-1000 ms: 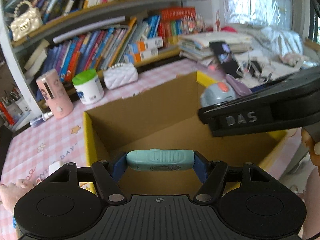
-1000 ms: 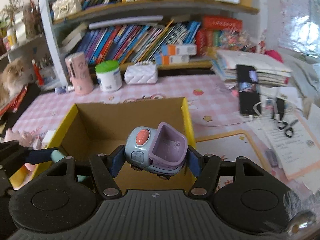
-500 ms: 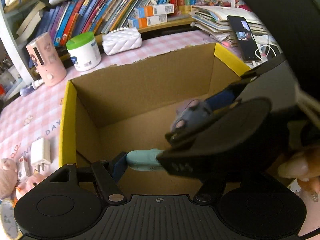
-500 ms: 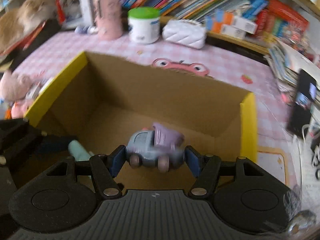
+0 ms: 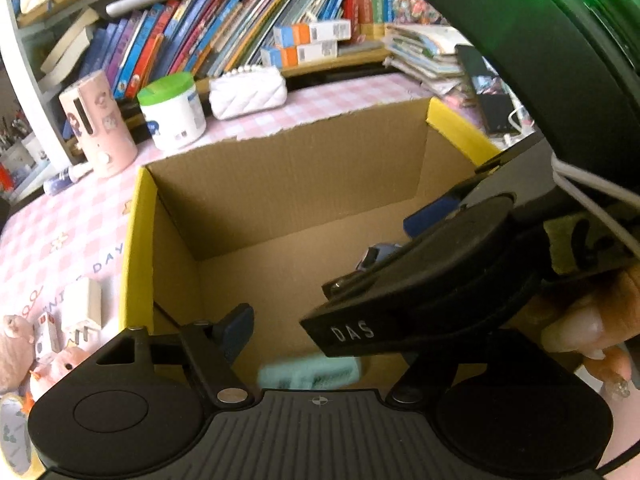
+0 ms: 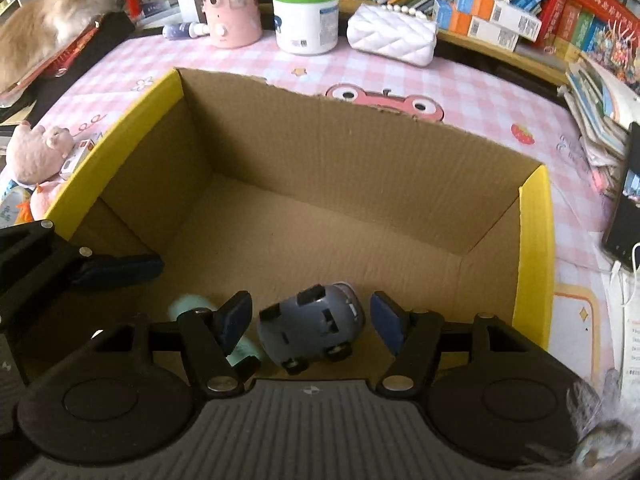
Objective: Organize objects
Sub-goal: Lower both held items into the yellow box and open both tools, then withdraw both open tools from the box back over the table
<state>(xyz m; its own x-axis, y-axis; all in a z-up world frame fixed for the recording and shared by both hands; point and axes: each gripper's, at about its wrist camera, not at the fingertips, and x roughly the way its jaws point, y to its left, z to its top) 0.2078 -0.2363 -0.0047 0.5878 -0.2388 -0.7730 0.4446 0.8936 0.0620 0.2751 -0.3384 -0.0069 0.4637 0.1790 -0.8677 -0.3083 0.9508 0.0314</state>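
An open cardboard box [image 5: 136, 232] [image 6: 536, 240] with yellow-edged side walls fills both views. In the right wrist view my right gripper [image 6: 312, 320] hangs inside it, jaws opening. A grey-blue toy car [image 6: 312, 328] lies tilted between the fingers, wheels showing, with a gap on each side. My left gripper [image 5: 320, 332] is also in the box, jaws opening. Only its left finger [image 5: 238, 330] shows, because the right gripper's body [image 5: 420, 300] covers the other. A blurred mint-green object [image 5: 310, 374] [image 6: 188, 304] sits loose below the left fingers, untouched.
Behind the box on the pink checked cloth stand a pink cylinder [image 5: 100, 128], a green-lidded white jar [image 5: 172, 110] and a white quilted purse [image 5: 248, 90]. A charger [image 5: 82, 308] and plush pig [image 6: 36, 152] lie left. A phone [image 6: 624, 208] and papers lie right. A cat [image 6: 52, 20] rests far left.
Both grippers have dropped into the box and opened. The toy car has left the right pads and tipped over. The mint object has left the left pads and slipped down.
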